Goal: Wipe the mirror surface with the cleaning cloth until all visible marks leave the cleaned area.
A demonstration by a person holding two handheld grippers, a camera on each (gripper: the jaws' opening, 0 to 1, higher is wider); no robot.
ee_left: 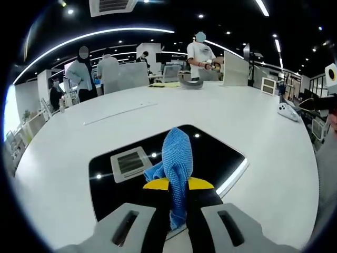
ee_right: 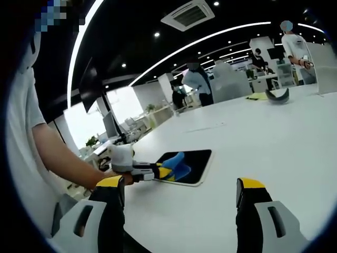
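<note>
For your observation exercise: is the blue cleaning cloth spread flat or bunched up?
Bunched: the cleaning cloth rises in a lump from the left gripper, over the mirror.

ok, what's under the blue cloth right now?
The blue cleaning cloth, clamped in the left gripper, lies on the dark mirror on the white table. Around it the glass reflects ceiling lights. Any marks beneath the cloth are covered.

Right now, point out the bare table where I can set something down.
The white table is bare beyond the mirror, up to the dark curved object at its far side. It is also bare between the mirror and the open right gripper. The mirror itself is crowded: the left gripper holds the blue cloth on it.
</note>
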